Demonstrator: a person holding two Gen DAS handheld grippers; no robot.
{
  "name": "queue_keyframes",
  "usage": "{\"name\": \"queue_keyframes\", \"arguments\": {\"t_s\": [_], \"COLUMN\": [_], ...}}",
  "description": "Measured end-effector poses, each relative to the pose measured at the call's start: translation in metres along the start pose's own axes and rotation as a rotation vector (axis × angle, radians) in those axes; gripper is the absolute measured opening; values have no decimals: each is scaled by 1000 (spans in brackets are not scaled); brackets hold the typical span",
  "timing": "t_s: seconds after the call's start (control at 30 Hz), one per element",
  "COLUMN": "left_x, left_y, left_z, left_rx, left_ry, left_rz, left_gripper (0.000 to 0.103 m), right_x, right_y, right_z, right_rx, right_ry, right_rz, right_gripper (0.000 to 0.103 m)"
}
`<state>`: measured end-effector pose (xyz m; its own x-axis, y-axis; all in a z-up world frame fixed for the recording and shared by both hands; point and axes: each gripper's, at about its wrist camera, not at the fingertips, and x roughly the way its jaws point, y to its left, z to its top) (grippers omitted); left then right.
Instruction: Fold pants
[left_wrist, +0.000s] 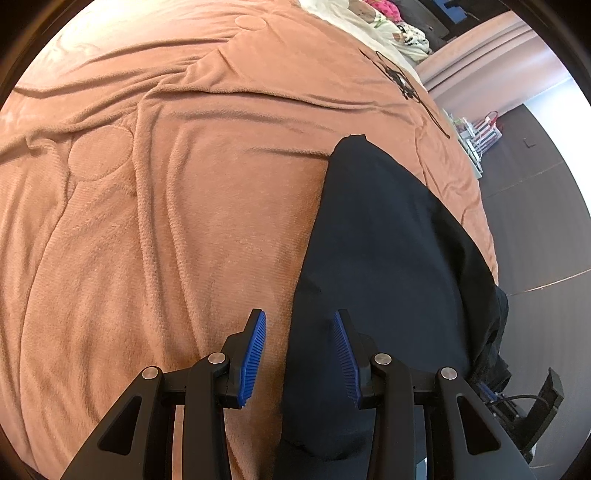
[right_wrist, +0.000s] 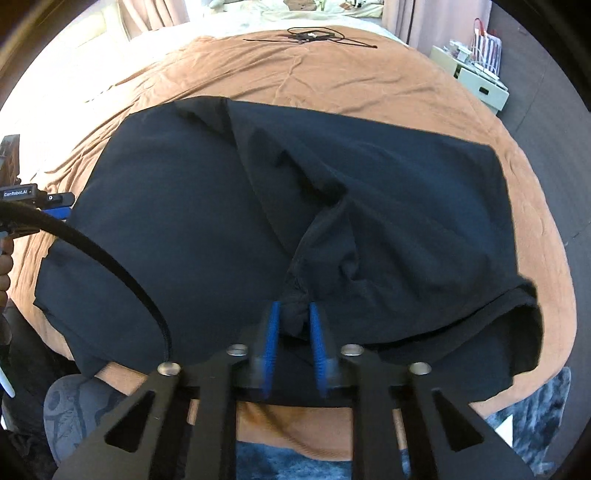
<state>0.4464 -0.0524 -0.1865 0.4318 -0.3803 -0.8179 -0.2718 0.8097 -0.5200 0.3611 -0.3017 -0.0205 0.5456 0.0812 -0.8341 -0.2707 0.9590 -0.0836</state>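
On the brown blanket (right_wrist: 369, 85), the right gripper (right_wrist: 293, 325) pinches just a small bunch of the pants (right_wrist: 184, 206) and could easily slip, while the left gripper (left_wrist: 299, 354) hangs spread over the pant edge, holding nothing.

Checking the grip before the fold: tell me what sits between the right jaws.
A bunched fold of the black pants, pinched by the right gripper at the near edge; shown in the right wrist view.

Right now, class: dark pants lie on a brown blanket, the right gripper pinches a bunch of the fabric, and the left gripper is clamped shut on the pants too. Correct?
Not quite. In the left wrist view the left gripper stands open over the pants' edge, pressing nothing. The rest holds: the right gripper pinches bunched fabric on the brown blanket.
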Motion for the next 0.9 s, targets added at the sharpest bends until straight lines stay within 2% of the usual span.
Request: {"name": "queue_keyframes", "arguments": {"t_s": [0.17, 0.37, 0.63, 0.9], "left_x": [1, 4, 8, 12], "left_y": [-2, -3, -6, -8], "left_z": [3, 5, 10, 17], "left_rx": [4, -1, 6, 1], "left_ry": [-7, -8, -6, -8], "left_rz": [0, -1, 8, 17], "left_gripper": [41, 41, 41, 41], "right_x": [-26, -38, -20, 17], "right_y": [-21, -50, -80, -81], "right_z": [21, 51, 99, 144], "right_rx": [6, 8, -12, -40], "right_ry": [-69, -106, -113, -101], "right_rz": [-47, -107, -174, -258], "right_gripper": [7, 7, 7, 7]}}
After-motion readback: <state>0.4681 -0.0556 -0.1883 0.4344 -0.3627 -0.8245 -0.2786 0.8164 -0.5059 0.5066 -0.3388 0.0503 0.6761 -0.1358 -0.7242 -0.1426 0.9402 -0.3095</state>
